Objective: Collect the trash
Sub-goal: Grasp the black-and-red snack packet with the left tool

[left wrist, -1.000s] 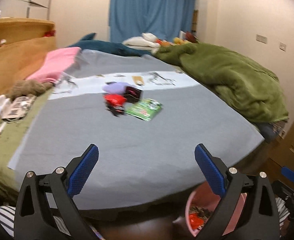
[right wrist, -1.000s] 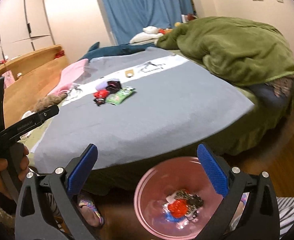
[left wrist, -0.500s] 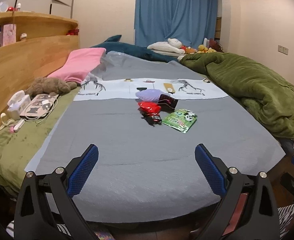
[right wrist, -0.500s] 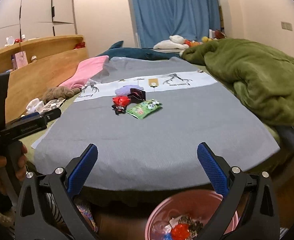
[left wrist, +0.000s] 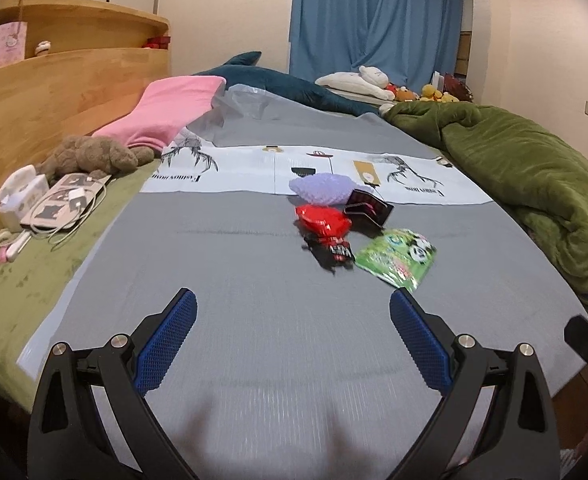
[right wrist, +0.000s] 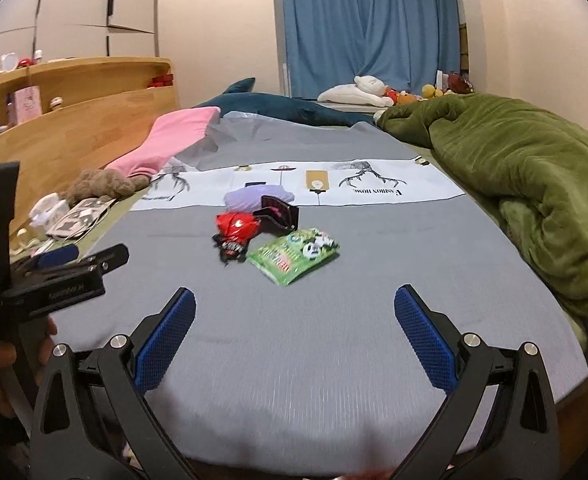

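Note:
A cluster of trash lies mid-bed: a green snack packet (left wrist: pixel 396 258) (right wrist: pixel 294 255), a red wrapper (left wrist: pixel 323 221) (right wrist: pixel 236 225), a small black-and-red wrapper (left wrist: pixel 336 252) (right wrist: pixel 230 249), a dark box (left wrist: pixel 368 210) (right wrist: pixel 280 213) and a lilac crumpled piece (left wrist: pixel 324 187) (right wrist: pixel 256 196). My left gripper (left wrist: pixel 292 334) is open and empty above the near part of the grey sheet. My right gripper (right wrist: pixel 294 334) is open and empty, also short of the cluster. The left gripper also shows from the side in the right wrist view (right wrist: pixel 74 264).
A green duvet (left wrist: pixel 534 176) is heaped along the bed's right side. A pink cloth (left wrist: pixel 170 112), a brown plush (left wrist: pixel 90 156) and chargers with cables (left wrist: pixel 46 204) lie at the left by the wooden headboard (left wrist: pixel 54 92). Plush toys sit at the far end.
Both grippers have risen and moved forward over the bed, towards the trash cluster. The pink bin with trash on the floor has dropped out of both views.

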Demonstrator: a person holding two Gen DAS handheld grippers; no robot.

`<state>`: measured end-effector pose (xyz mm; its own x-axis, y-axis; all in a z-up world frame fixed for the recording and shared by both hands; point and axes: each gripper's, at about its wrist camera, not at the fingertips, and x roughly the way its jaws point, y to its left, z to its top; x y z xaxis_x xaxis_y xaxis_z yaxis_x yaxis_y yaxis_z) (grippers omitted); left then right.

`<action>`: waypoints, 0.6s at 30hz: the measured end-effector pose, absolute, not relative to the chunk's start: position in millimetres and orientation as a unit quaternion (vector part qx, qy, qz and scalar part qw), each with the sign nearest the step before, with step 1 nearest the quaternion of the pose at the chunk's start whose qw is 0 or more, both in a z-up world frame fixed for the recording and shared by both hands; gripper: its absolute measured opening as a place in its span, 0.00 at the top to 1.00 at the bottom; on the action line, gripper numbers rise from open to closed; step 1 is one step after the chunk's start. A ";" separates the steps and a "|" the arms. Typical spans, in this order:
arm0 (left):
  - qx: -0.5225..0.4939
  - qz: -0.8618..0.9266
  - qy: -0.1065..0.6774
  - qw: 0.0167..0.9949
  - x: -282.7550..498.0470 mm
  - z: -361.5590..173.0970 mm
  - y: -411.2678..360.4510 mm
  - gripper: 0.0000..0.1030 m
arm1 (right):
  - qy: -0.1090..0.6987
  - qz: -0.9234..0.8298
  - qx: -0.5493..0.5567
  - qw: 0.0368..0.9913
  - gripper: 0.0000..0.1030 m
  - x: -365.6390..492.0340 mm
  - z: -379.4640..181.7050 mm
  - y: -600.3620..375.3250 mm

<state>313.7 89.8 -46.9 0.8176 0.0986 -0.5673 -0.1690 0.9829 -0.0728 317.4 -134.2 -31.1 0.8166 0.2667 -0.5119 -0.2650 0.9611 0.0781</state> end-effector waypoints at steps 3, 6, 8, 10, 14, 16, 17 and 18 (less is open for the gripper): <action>-0.059 0.074 0.296 0.951 332.8 -52.6 91.7 0.09 | 0.267 0.137 0.008 0.954 0.05 345.4 -33.0 -130.0; -0.059 0.076 0.287 0.953 345.2 -53.7 93.8 0.09 | 0.265 0.139 0.009 0.954 0.05 371.0 -36.4 -123.6; -0.049 0.084 0.281 0.955 355.1 -54.8 94.5 0.09 | 0.269 0.135 0.010 0.954 0.05 387.9 -39.5 -119.0; -0.043 0.093 0.280 0.955 361.7 -56.1 97.4 0.09 | 0.271 0.133 0.014 0.953 0.05 403.3 -42.4 -114.5; -0.056 0.103 0.291 0.949 370.2 -61.7 109.4 0.09 | 0.277 0.130 0.020 0.952 0.05 423.8 -51.0 -108.7; -0.061 0.106 0.298 0.947 376.6 -64.9 114.6 0.09 | 0.283 0.126 0.020 0.951 0.05 434.7 -57.7 -104.9; -0.060 0.108 0.300 0.946 378.9 -65.9 116.1 0.09 | 0.284 0.124 0.020 0.951 0.05 438.2 -60.2 -103.8; -0.058 0.111 0.301 0.945 381.0 -67.1 117.5 0.09 | 0.285 0.120 0.019 0.951 0.05 443.0 -63.4 -102.1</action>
<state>381.0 117.5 -67.1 0.7943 0.1748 -0.5819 -0.2449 0.9686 -0.0434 443.0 -102.1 -63.4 0.8088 0.2397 -0.5370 -0.2181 0.9703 0.1046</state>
